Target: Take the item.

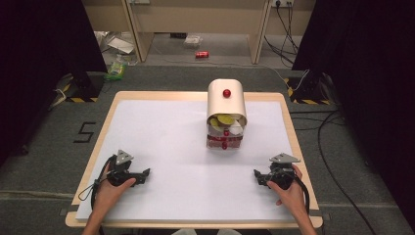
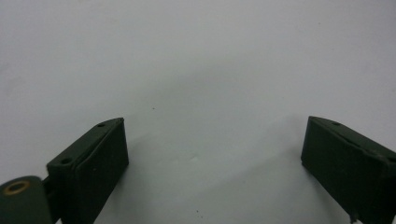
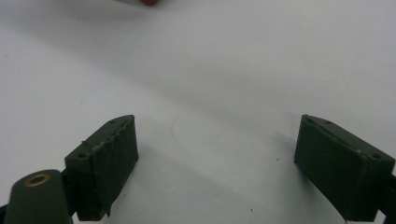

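1. In the high view the left gripper rests low over the white sheet at the near left of the counter, held by the person's left hand; its tips point toward the middle.
2. The right gripper sits at the near right, held by the right hand, tips pointing inward toward the other one.
3. The left gripper view adds what the high view is too small to give: the left gripper has its jaws spread wide with nothing but white sheet between them.
4. The right gripper view shows the right gripper likewise wide open and empty, with a sliver of something red at the top edge.
5. Farther back, the high view shows a cream bread-bin-like box with a red knob, standing mid-counter, well apart from both grippers.
6. Its front is open, showing yellow and white items inside above a red-trimmed lower part.
7. Beyond the counter, a red can lies on the floor.
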`<state>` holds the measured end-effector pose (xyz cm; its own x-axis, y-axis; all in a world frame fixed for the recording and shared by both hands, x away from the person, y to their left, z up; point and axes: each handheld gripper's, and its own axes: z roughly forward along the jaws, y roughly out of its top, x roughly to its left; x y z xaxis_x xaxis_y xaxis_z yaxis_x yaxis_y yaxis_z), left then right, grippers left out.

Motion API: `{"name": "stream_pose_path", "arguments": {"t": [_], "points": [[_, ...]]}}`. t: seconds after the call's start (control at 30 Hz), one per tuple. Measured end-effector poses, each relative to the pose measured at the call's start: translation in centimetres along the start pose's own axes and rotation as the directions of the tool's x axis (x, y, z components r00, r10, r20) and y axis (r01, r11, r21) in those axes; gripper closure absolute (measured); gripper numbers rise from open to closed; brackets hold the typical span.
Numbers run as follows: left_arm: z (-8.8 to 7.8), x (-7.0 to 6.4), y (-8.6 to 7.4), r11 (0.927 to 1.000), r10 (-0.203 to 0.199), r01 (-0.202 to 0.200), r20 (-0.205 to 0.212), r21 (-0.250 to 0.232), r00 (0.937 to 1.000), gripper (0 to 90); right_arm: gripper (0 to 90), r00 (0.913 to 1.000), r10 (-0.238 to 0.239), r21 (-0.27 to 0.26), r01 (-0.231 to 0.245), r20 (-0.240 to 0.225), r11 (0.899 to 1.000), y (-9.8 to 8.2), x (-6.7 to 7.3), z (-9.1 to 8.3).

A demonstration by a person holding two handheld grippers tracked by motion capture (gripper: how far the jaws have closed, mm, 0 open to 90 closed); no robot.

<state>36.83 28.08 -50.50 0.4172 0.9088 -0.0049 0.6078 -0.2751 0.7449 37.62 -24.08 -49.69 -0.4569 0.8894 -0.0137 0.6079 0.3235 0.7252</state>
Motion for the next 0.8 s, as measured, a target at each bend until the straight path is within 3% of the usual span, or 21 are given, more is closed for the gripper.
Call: {"name": "stream_pose_path", "arguments": {"t": [0.43, 0.8], "points": [[0.0, 0.0, 0.0, 1.0, 0.001, -0.001, 0.001, 0.001, 1.0, 6.7, 16.0, 0.9999, -0.013, -0.012, 0.013, -0.005, 1.0, 0.0, 0.1, -0.1], [0.0, 0.0, 0.0, 1.0, 0.0, 0.0, 0.001, 0.001, 1.0, 6.6, 15.6, 0.9973, -0.055, -0.14, 0.047, -0.048, 0.989, 1.2, 1.1, -1.6]]}}
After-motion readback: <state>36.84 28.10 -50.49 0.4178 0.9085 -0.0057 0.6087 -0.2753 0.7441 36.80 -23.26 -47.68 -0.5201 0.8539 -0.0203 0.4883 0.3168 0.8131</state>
